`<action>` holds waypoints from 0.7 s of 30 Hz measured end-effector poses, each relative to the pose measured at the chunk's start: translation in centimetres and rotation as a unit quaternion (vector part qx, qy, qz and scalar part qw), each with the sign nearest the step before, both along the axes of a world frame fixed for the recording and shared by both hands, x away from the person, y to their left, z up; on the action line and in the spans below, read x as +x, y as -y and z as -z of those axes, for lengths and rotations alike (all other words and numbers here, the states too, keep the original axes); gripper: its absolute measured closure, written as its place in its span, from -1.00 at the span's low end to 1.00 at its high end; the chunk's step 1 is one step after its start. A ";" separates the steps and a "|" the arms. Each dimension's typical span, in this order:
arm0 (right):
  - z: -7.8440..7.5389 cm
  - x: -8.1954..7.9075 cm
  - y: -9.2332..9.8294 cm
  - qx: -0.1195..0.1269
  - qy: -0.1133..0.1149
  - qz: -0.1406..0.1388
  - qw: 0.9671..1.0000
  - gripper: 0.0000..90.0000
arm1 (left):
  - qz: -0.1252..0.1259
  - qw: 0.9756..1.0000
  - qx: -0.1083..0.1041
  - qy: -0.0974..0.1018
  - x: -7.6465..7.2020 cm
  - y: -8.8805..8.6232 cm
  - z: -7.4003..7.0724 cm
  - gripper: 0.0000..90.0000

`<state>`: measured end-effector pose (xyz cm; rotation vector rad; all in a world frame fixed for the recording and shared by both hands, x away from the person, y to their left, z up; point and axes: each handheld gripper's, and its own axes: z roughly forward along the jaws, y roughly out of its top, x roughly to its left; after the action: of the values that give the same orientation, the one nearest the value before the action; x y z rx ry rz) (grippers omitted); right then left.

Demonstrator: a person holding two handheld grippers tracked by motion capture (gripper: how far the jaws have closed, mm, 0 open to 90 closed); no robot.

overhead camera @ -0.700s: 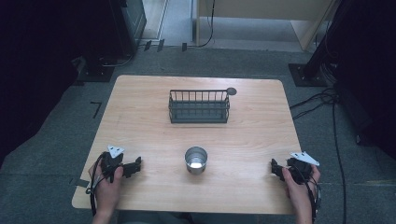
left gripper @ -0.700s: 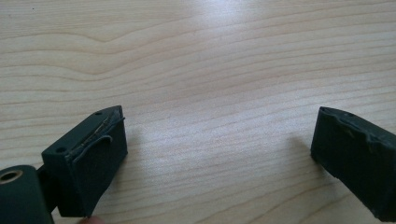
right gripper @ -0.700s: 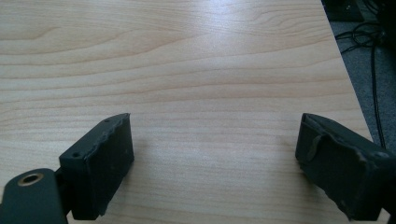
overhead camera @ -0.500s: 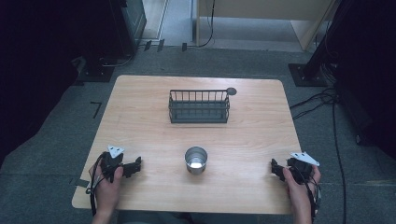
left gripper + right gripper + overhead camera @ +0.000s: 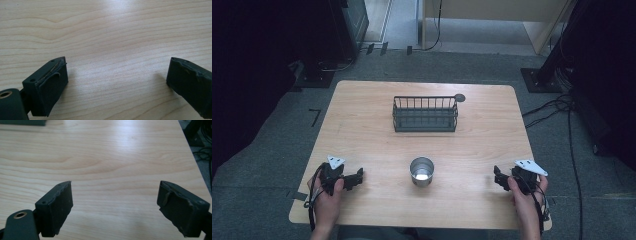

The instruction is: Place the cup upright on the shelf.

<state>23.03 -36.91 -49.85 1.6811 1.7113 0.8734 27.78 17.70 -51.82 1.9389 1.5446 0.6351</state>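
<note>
Pale wooden table [image 5: 362, 125] carries a small round metal cup [image 5: 421, 171] midway between the left gripper [image 5: 357, 178] and right gripper [image 5: 497, 176], well apart from both; both jaws gape wide, empty

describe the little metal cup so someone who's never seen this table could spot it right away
Start at the wooden table and find the dark wire basket toward its far side. Come straight back toward the person's edge: the metal cup stands alone there, about midway between the left gripper and right gripper. It is the only round, shiny, open-topped thing on the table.
</note>
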 end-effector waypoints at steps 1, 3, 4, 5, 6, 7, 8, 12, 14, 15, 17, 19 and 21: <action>-0.2 0.0 -0.5 -0.002 0.005 -0.004 1.000 -0.72 | 0.000 1.000 0.000 0.000 0.0 0.0 0.0 -0.91; -0.6 0.0 -1.3 -0.003 0.010 -0.017 1.000 -0.72 | 0.000 1.000 0.000 0.000 0.0 0.0 0.0 -0.91; -0.7 0.0 -1.8 -0.001 0.011 -0.023 1.000 -0.72 | 0.000 1.000 0.000 0.000 0.0 0.0 0.0 -0.91; -0.8 0.0 -2.2 -0.001 0.012 -0.028 1.000 -0.72 | 0.000 1.000 0.000 0.000 0.0 0.0 0.0 -0.91; -1.0 0.0 -2.5 -0.002 0.012 -0.033 0.999 -0.72 | 0.000 1.000 0.000 0.000 0.0 0.0 0.0 -0.91; -1.1 0.1 -2.9 -0.002 0.013 -0.038 0.999 -0.72 | 0.000 1.000 0.000 0.000 0.0 0.0 0.0 -0.91; -1.2 0.1 -3.2 -0.002 0.014 -0.043 0.999 -0.72 | 0.000 1.000 0.000 0.000 0.0 0.0 0.0 -0.91; -1.6 0.0 -4.5 -0.001 0.016 -0.057 0.998 -0.72 | 0.000 1.000 0.000 0.000 0.0 0.0 0.0 -0.91; -2.0 0.0 -5.4 0.000 0.019 -0.068 0.997 -0.72 | 0.000 1.000 0.000 0.000 0.0 0.0 0.0 -0.91; -2.0 0.0 -5.4 0.000 0.019 -0.068 0.997 -0.72 | 0.000 1.000 0.000 0.000 0.0 0.0 0.0 -0.91; -2.1 0.1 -6.0 0.001 0.019 -0.074 0.997 -0.72 | 0.000 1.000 0.000 0.000 0.0 0.0 0.0 -0.91; -2.2 0.2 -6.5 0.001 0.020 -0.081 0.996 -0.72 | 0.000 1.000 0.000 0.000 0.0 0.0 0.0 -0.91; -2.3 0.3 -7.1 0.001 0.019 -0.088 0.996 -0.72 | 0.000 1.000 0.000 0.000 0.0 0.0 0.0 -0.91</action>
<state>23.29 -29.82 -47.53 1.5226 1.8534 0.9802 27.78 17.69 -51.82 1.9386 1.5447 0.6348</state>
